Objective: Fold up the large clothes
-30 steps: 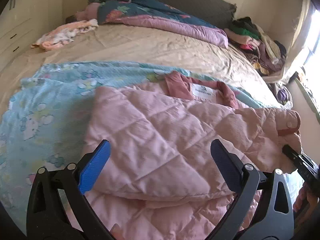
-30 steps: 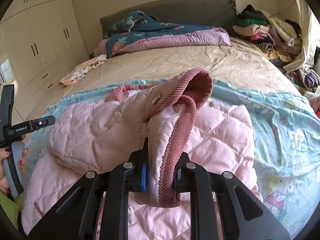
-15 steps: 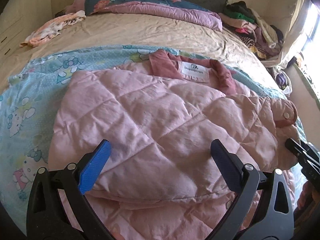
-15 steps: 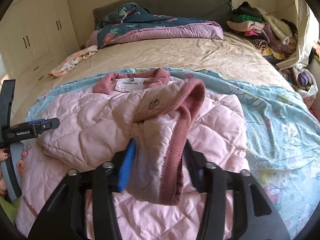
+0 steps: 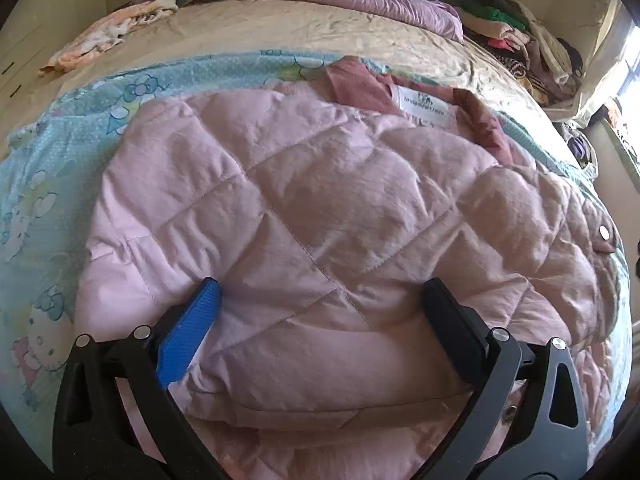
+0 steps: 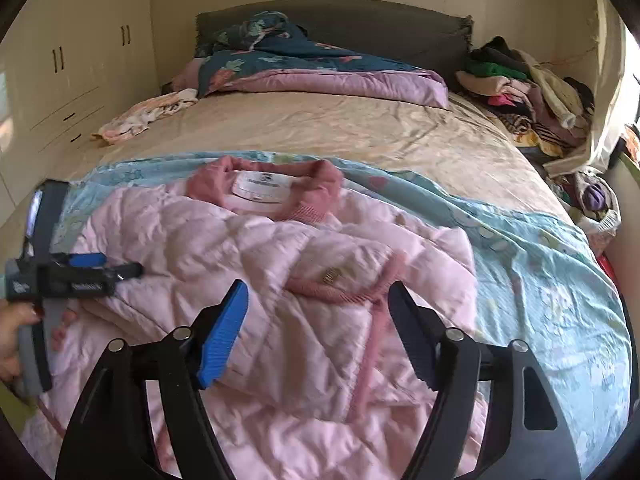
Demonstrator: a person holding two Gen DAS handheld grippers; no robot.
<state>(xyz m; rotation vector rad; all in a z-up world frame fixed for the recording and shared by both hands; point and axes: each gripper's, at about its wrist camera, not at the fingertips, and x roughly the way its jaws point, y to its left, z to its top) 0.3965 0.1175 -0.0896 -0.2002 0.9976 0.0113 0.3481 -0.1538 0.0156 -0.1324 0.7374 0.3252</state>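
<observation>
A pink quilted jacket [image 5: 320,216] with a dark pink ribbed collar [image 6: 280,196] and white label lies on a light blue cartoon-print sheet [image 6: 540,280] on the bed. Both sleeves are folded across its front; the right sleeve's ribbed cuff [image 6: 344,284] rests on the chest. My left gripper [image 5: 320,304] is open, low over the folded left sleeve, and it also shows at the left of the right wrist view [image 6: 80,272]. My right gripper [image 6: 320,308] is open and empty just before the cuff.
The beige bed [image 6: 340,128] runs back to a grey headboard with a folded purple and teal quilt [image 6: 320,76]. A small pink garment [image 6: 148,116] lies far left. A clothes pile [image 6: 528,88] sits far right. White wardrobes [image 6: 72,80] line the left wall.
My right gripper opened and let the sleeve cuff drop onto the jacket's chest. My left gripper stayed open and moved lower and closer over the folded left sleeve.
</observation>
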